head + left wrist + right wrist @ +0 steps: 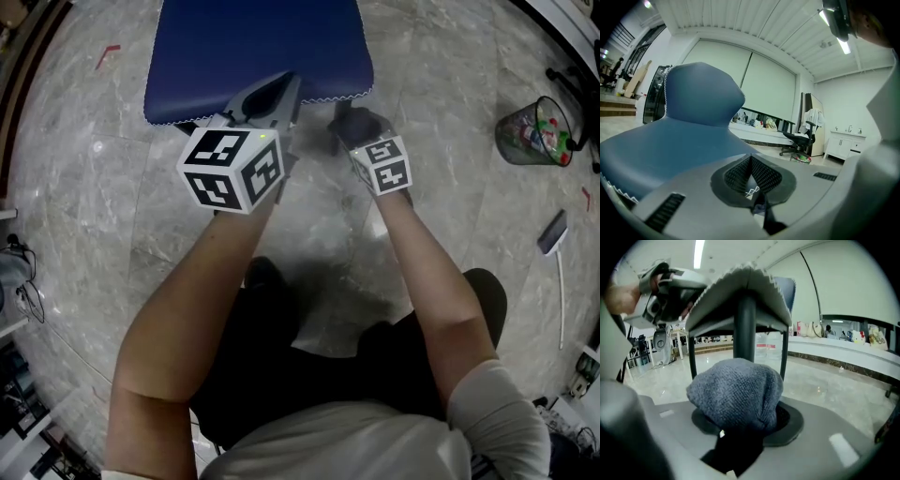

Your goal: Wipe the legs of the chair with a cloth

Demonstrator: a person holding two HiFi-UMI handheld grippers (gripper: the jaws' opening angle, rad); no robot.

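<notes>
Item: chair, blue padded seat [253, 47], standing on a grey marble floor [450, 225].
Left gripper [751, 164]: held at the seat's near edge, level with the cushion. Its jaws are pressed together with nothing between them.
Right gripper [367, 141]: held lower, under the seat's front corner. Its jaws are clamped on a bunched grey cloth [736, 392].
Cloth: sits directly in front of a dark front chair leg [746, 329]. I cannot tell whether it touches the leg.
Two further legs show behind it.
Also present: a wire waste basket [532, 133] with rubbish in it, well apart to the person's right.
</notes>
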